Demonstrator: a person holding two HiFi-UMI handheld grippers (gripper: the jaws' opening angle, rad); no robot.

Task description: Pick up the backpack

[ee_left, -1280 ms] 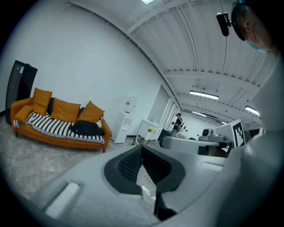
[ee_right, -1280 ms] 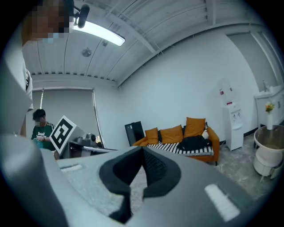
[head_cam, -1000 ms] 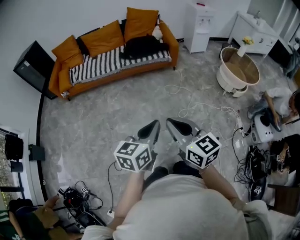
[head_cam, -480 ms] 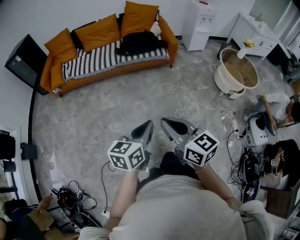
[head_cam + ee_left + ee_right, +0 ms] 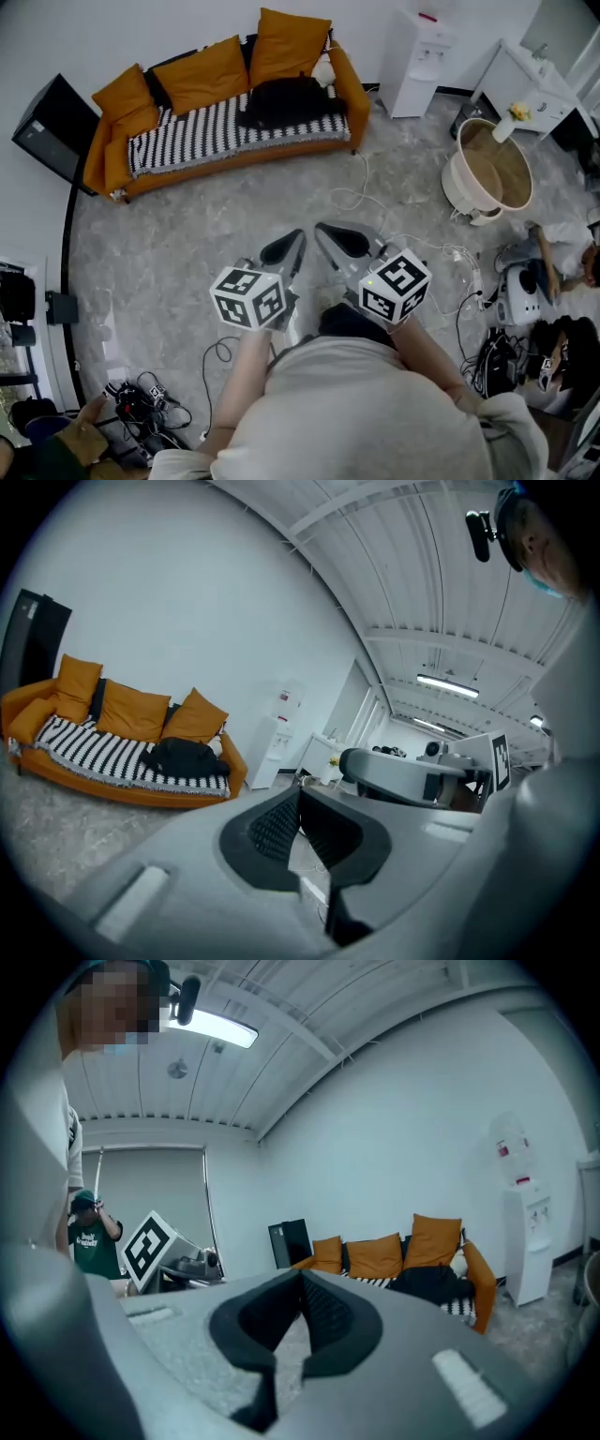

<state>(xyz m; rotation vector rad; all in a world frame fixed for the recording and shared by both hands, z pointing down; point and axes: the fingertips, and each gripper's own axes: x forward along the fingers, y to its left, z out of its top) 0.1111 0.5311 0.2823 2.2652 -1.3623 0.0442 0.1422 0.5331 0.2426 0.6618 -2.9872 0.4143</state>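
**Item 1, backpack (image 5: 286, 98).** Black and slumped on the seat of the orange sofa (image 5: 234, 157), toward its right end as the head view shows it. It lies on the striped throw (image 5: 187, 136), just below the orange cushions (image 5: 202, 75). We record it as well apart from both grippers, with grey floor (image 5: 187, 244) between.

**Item 2, left gripper (image 5: 292, 240).** Jaws closed together at the tips with nothing between them (its own view shows the pads meeting). It points toward the sofa.

**Item 3, right gripper (image 5: 328, 234).** Jaws likewise fully closed and empty. It sits just beside the left gripper and is aimed the same way.

**Item 4, surroundings.** We note a white water dispenser (image 5: 417, 52) to the right of the sofa and a round tub (image 5: 487, 169) further right. Loose white cables (image 5: 375, 202) lie on the floor, and a black panel (image 5: 52, 127) stands at the sofa's left end.
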